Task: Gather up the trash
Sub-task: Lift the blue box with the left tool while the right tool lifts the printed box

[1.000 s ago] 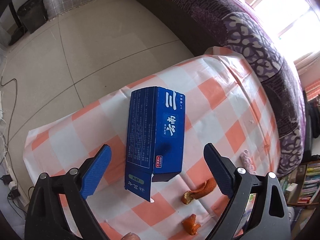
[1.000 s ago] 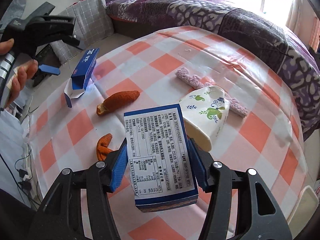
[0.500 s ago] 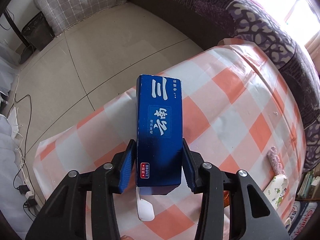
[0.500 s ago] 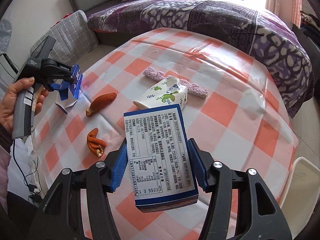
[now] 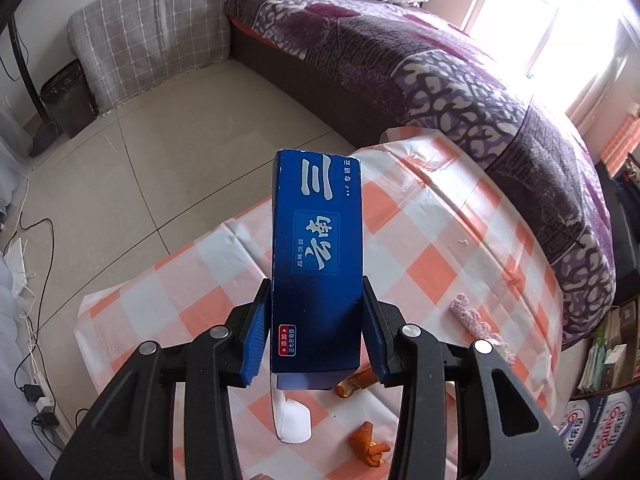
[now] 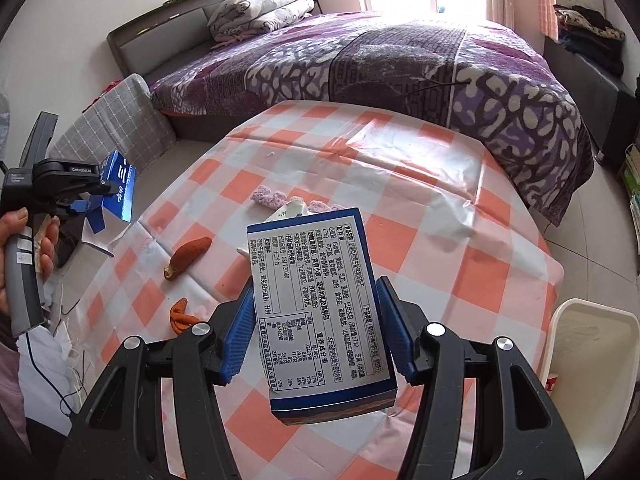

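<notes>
Pinching a tall blue carton (image 5: 317, 264) by its two long sides, the left tongs (image 5: 316, 332) hold it clear above the desk (image 5: 440, 272), its open white flap hanging below. The right tongs (image 6: 316, 328) are clamped on a second box (image 6: 320, 304), whose white label of printed text faces the camera. On the checked cloth lie two pieces of orange peel (image 6: 188, 257) (image 6: 182, 315), a crushed paper cup (image 6: 290, 210) and a strip of purple knitted trim (image 6: 269, 195). A white bin (image 6: 592, 344) stands just beside the desk's right edge. A hand (image 6: 24, 240) grips the left tool's handle.
</notes>
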